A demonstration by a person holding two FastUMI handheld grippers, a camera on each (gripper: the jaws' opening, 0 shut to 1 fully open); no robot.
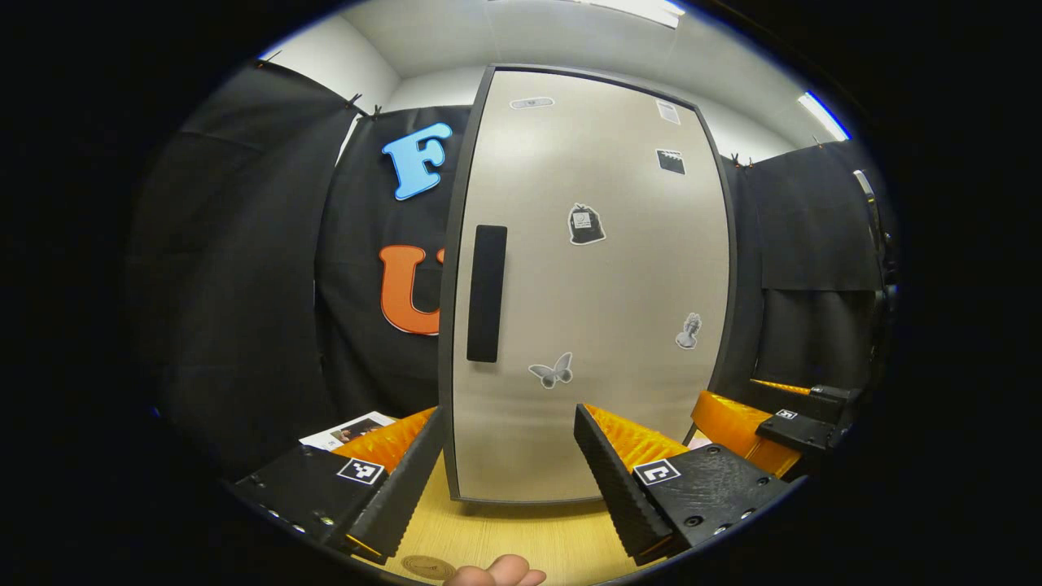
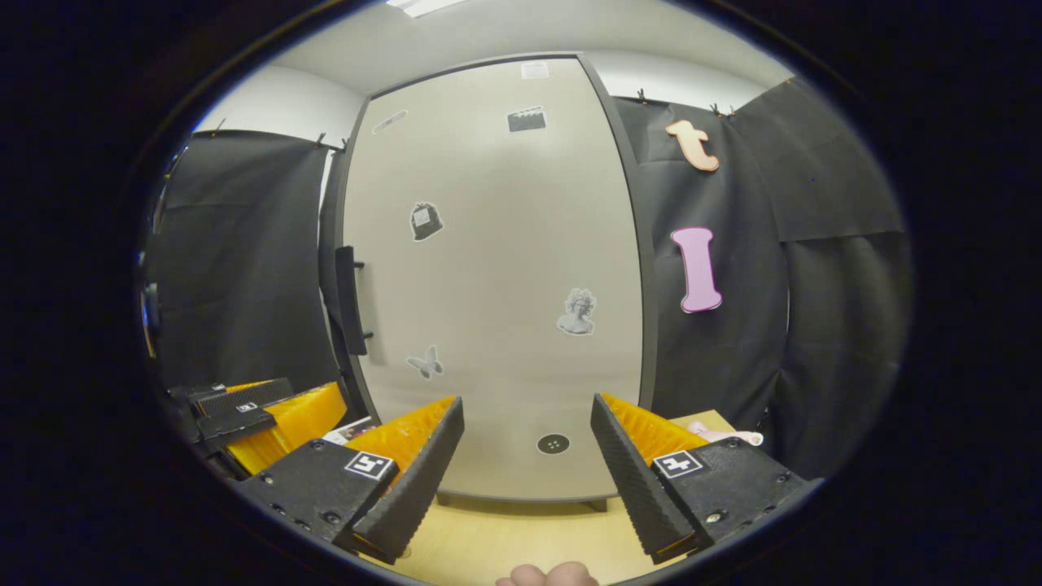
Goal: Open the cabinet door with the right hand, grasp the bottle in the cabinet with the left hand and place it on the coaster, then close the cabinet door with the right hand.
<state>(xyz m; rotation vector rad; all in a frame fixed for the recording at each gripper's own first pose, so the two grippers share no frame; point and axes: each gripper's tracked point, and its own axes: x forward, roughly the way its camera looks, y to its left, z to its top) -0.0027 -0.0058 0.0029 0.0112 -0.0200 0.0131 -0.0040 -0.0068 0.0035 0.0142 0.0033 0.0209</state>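
The tall pale cabinet door (image 1: 602, 309) is closed, with stickers on it and a black vertical handle (image 1: 486, 293) at its left edge. My left gripper (image 1: 509, 480) is open low in front of the door, holding nothing. A round tan coaster (image 1: 429, 567) lies on the wooden table (image 1: 529, 537) just below it. In the right gripper view the same door (image 2: 496, 309) faces me, its handle (image 2: 350, 301) at the left. My right gripper (image 2: 525, 480) is open in front of the door's lower part. The closed door hides the bottle.
Black cloth walls close in both sides of the cabinet. A printed sheet (image 1: 350, 429) lies on the table left of the cabinet. A pale object (image 2: 724, 436) lies at the right by the cabinet foot. Each view shows the other gripper alongside (image 1: 724, 391) (image 2: 313, 391).
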